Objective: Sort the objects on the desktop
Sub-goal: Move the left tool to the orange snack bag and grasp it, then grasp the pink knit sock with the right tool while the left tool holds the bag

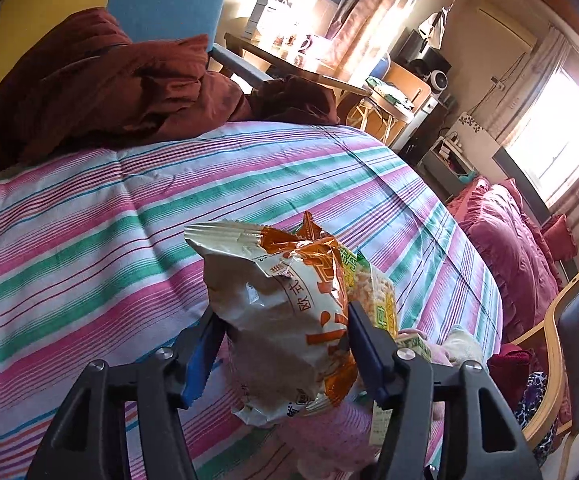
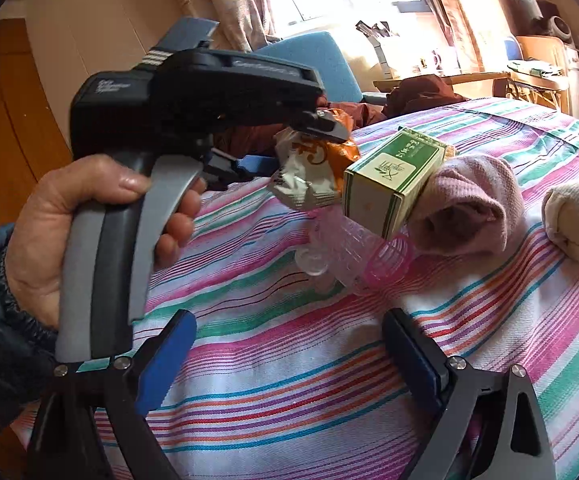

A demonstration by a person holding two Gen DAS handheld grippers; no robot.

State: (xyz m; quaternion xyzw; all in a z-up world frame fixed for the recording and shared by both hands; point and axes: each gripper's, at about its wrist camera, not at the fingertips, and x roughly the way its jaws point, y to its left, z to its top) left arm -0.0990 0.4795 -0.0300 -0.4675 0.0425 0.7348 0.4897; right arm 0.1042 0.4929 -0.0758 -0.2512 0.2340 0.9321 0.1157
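The left gripper [image 1: 283, 322] has the orange-and-white snack bag [image 1: 285, 316] pinched between its blue-padded fingers [image 1: 363, 332], which close on the bag's lower half so that its long axis runs up and away from them, crimped top seal leading. The bag looks to be lifted clear of the striped bedspread [image 1: 101, 232]; that much I judge from the right wrist view, where it hangs above the cloth.

Over on the other side, the right gripper [image 2: 289, 360] is spread wide with nothing between its fingers [image 2: 165, 356], hovering low over the bedspread. The remaining pile lies straight ahead of it: a green-and-white carton [image 2: 385, 184] tilted on top of clear and pink plastic pieces [image 2: 353, 256], a pink knitted sock [image 2: 473, 204] touching the carton's right end, and a cream rolled sock [image 2: 577, 220] a little apart, further right. The right gripper is plainly the nearer one to all of that, and the carton's long axis runs diagonally, up and to the right.

The left wrist view shows the grip itself up close, but most of the pile is hidden behind the bag. The right wrist view shows the whole pile, plus the person's hand [image 2: 89, 216] squeezing the left gripper's handle.
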